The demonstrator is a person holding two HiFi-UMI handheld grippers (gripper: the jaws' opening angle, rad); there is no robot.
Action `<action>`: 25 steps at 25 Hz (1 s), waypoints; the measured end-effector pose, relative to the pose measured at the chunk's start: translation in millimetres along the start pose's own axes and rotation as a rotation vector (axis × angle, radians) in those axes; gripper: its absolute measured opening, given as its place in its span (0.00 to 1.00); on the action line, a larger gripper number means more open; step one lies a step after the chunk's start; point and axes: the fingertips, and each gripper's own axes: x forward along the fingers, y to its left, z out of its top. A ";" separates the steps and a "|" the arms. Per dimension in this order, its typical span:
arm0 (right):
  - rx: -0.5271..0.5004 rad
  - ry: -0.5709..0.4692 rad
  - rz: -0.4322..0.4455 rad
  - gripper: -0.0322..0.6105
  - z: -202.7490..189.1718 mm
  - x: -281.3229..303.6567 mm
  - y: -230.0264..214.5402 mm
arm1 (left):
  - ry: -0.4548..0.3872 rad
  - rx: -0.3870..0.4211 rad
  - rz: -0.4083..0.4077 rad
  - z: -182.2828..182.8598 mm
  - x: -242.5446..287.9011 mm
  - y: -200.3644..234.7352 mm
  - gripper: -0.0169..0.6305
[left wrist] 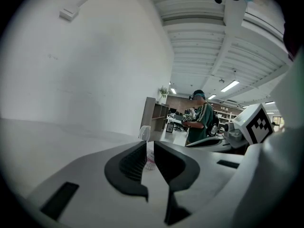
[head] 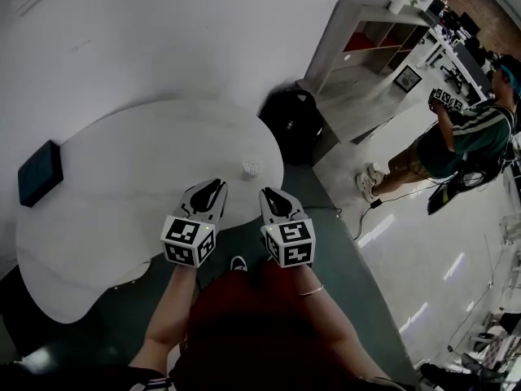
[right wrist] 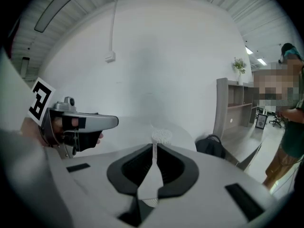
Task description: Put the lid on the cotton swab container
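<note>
The cotton swab container (head: 251, 168) is a small white round tub on the white table (head: 122, 210), near its right edge; its top shows swab heads. In the right gripper view the container (right wrist: 163, 136) stands straight ahead, beyond the jaws. In the left gripper view the container (left wrist: 149, 158) shows through the jaw gap, with a translucent flap, perhaps its lid (left wrist: 144, 133), rising from it. My left gripper (head: 216, 187) hovers at the table's near edge, its jaws a narrow slit apart with nothing between them. My right gripper (head: 271, 195) is shut and empty, short of the container.
A flat black box (head: 39, 172) lies at the table's far left. A black bag (head: 289, 123) sits on the floor past the table's right end, with grey shelving (head: 366, 39) behind it. A person (head: 456, 137) stands on the floor at right.
</note>
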 end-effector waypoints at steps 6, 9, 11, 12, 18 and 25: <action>0.000 0.054 0.028 0.26 -13.1 15.0 3.8 | -0.003 0.003 -0.003 5.9 6.8 5.3 0.07; -0.002 0.071 0.032 0.30 -15.7 24.7 2.8 | 0.003 0.007 0.003 7.6 10.6 10.5 0.07; 0.000 0.074 0.031 0.34 -15.6 31.0 0.3 | 0.009 0.008 0.006 6.9 13.9 12.4 0.07; 0.000 0.076 0.031 0.36 -15.4 34.1 -1.5 | 0.013 0.007 0.007 6.3 16.0 12.8 0.07; -0.015 0.119 0.047 0.46 -20.2 54.5 -9.2 | 0.030 -0.003 0.018 3.0 28.9 17.2 0.07; -0.075 0.138 0.057 0.47 -21.8 72.6 -12.4 | 0.048 -0.019 0.046 -2.0 38.3 28.7 0.07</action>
